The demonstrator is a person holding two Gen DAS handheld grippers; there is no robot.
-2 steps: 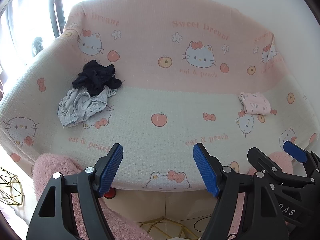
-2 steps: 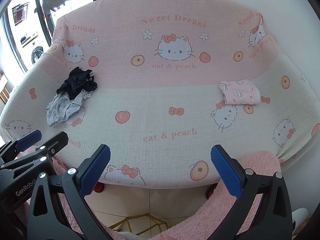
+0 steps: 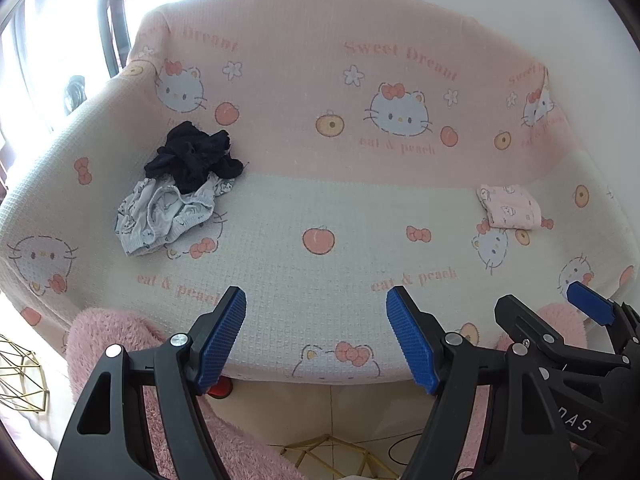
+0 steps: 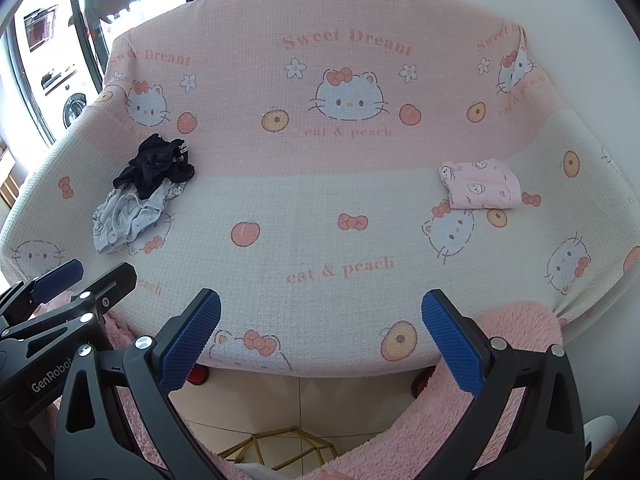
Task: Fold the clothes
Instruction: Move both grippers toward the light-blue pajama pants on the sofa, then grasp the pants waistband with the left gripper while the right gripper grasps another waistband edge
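Appliances behind glass, one with a round door (image 4: 74,108), fill the upper left of the right wrist view, where the left wrist view gives only glare. The left wrist view in turn shows a gold wire frame (image 3: 18,376) at its lower left edge; a similar gold frame (image 4: 276,446) sits at the bottom centre of the right wrist view. Both views look onto a sofa under a pink and white cat-print cover (image 3: 320,208). A crumpled dark garment (image 3: 192,156) lies at the left of centre, overlapping the top of a crumpled grey printed garment (image 3: 160,216) just below it. A folded pink garment (image 3: 510,210) lies well apart at the right of the frame. The left gripper (image 3: 316,336) hangs at the bottom of its view over the cover's front edge, jaws spread wide and holding nothing, the two crumpled pieces up and to its left. The right gripper (image 4: 320,340) is likewise released and empty, the pink piece (image 4: 480,184) up and to its right. Each gripper also shows at the edge of the other's view.
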